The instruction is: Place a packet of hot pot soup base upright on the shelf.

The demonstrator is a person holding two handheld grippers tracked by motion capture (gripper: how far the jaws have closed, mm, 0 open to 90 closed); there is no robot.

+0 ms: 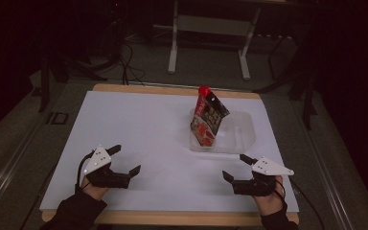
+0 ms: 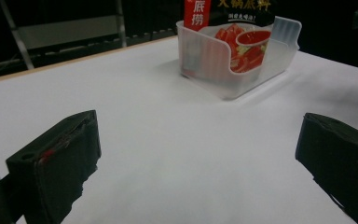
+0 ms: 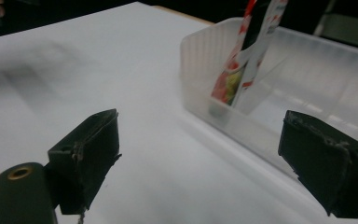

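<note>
A red and black food pouch (image 1: pixel 208 117) stands upright, leaning, in the left end of a clear plastic bin (image 1: pixel 242 136) at the table's right middle. In the left gripper view the pouch (image 2: pixel 235 28) and bin (image 2: pixel 214 70) stand ahead. The right gripper view has the bin (image 3: pixel 261 126) close, with the pouch (image 3: pixel 242 60) seen edge-on inside. My left gripper (image 1: pixel 126 160) rests open near the front left of the white table. My right gripper (image 1: pixel 235 166) rests open near the front right, just short of the bin. Nothing is between either pair of jaws.
The white tabletop (image 1: pixel 139 129) has a wooden rim (image 1: pixel 172 89). Beyond the far edge, in the dark, stands a metal table frame (image 1: pixel 208 43), with cables (image 1: pixel 124 62) on the floor. A cable trails from the right gripper off the table's front right corner.
</note>
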